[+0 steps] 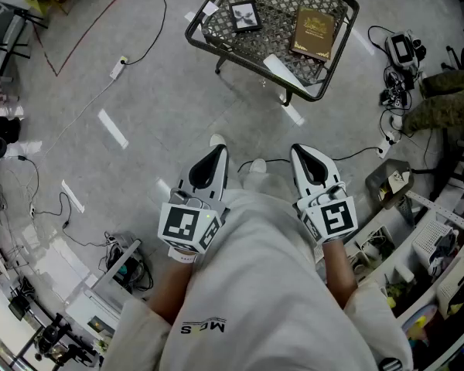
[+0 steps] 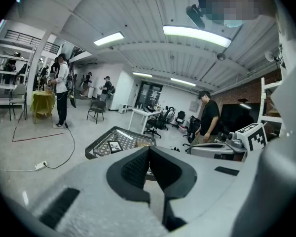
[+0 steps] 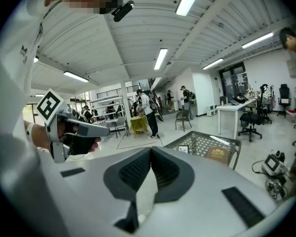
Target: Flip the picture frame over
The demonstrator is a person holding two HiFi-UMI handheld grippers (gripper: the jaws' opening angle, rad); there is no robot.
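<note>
A small black picture frame (image 1: 245, 15) lies face up on the left part of a low black mesh table (image 1: 216, 41), well ahead of me. It shows again as the picture frame (image 2: 113, 145) and the picture frame (image 3: 183, 149) in the two gripper views. Both grippers are held close to my body, far from the table. My left gripper (image 1: 217, 152) is shut with nothing in it, tips together (image 2: 149, 148). My right gripper (image 1: 301, 152) is also shut and empty (image 3: 150, 149).
A brown book (image 1: 315, 33) and a white strip (image 1: 288, 71) lie on the same table. Cables and a power strip (image 1: 119, 66) run over the grey floor. Shelves with clutter (image 1: 429, 261) stand at my right, equipment (image 1: 112, 273) at my left. Several people stand in the room behind.
</note>
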